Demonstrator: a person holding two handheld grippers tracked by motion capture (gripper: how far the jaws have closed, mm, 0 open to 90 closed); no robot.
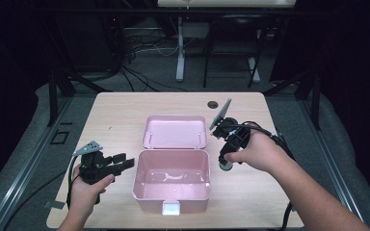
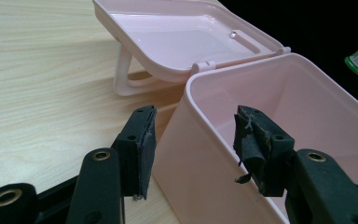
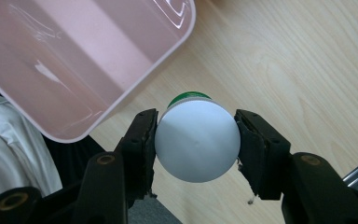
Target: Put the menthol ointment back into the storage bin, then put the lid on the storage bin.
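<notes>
While pink box (image 1: pixel 172 179) sits lid-open on surface (image 1: pixel 115 115), white-capped bottle (image 3: pixel 197 139) is clamped by right gripper (image 3: pixel 196 140) beside box; left gripper (image 2: pixel 193 140) held agape, empty, straddling box wall. Bottle judged light, rigid, smooth; cap grip apt.

High view overhead facing forward, both gripper views close, all sharing the pink box (image 1: pixel 171 180).

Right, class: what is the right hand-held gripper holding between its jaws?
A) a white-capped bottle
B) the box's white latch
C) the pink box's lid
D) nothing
A: in the right gripper view, the right hand-held gripper has its jaws closed against the round cap of the white-capped bottle, beside the pink box.
</notes>
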